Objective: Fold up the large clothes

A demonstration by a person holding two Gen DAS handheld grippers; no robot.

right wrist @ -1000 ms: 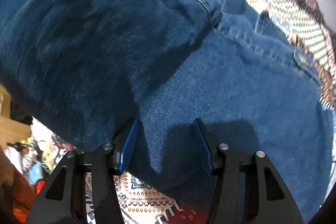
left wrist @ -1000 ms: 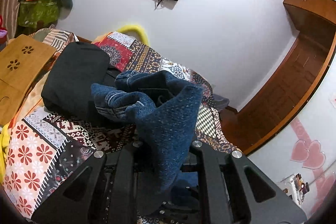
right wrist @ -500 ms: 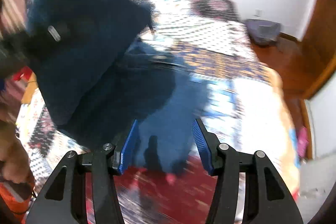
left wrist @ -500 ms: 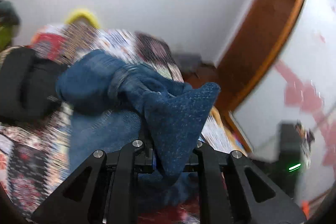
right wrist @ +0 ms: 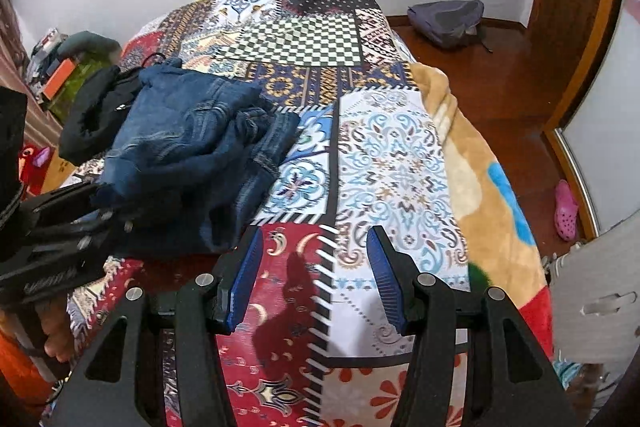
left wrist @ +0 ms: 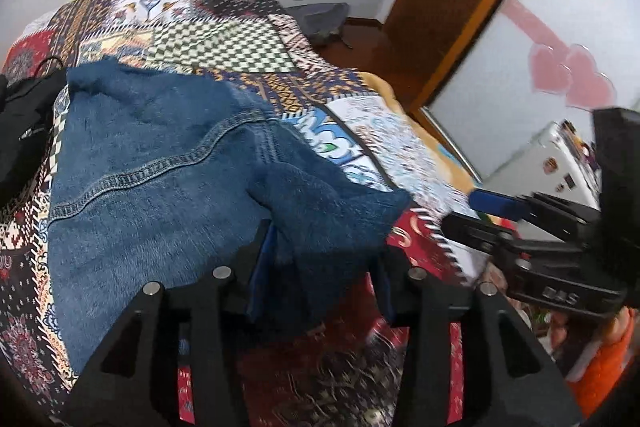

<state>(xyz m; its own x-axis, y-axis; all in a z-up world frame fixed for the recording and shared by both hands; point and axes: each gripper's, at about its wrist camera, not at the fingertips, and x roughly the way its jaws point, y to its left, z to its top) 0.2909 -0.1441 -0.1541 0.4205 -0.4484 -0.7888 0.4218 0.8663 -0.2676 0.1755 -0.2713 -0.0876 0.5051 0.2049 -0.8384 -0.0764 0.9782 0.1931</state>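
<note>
Left gripper (left wrist: 320, 259) clamped on jeans (left wrist: 160, 167) edge over patchwork bedspread (right wrist: 384, 147); right gripper (right wrist: 314, 275) spread wide, holding nothing.

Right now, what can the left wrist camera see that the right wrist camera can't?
Only the left wrist view shows pink heart stickers on the wall, and denim between the left hand-held gripper fingers. Only the right wrist view shows a pink shoe, a grey backpack, and the open right hand-held gripper. Both show the blue jeans on the patchwork blanket.

Black tool (right wrist: 314, 267), blue ribbed pads (right wrist: 246, 279), silver screws, orange sleeve (left wrist: 604, 375)
</note>
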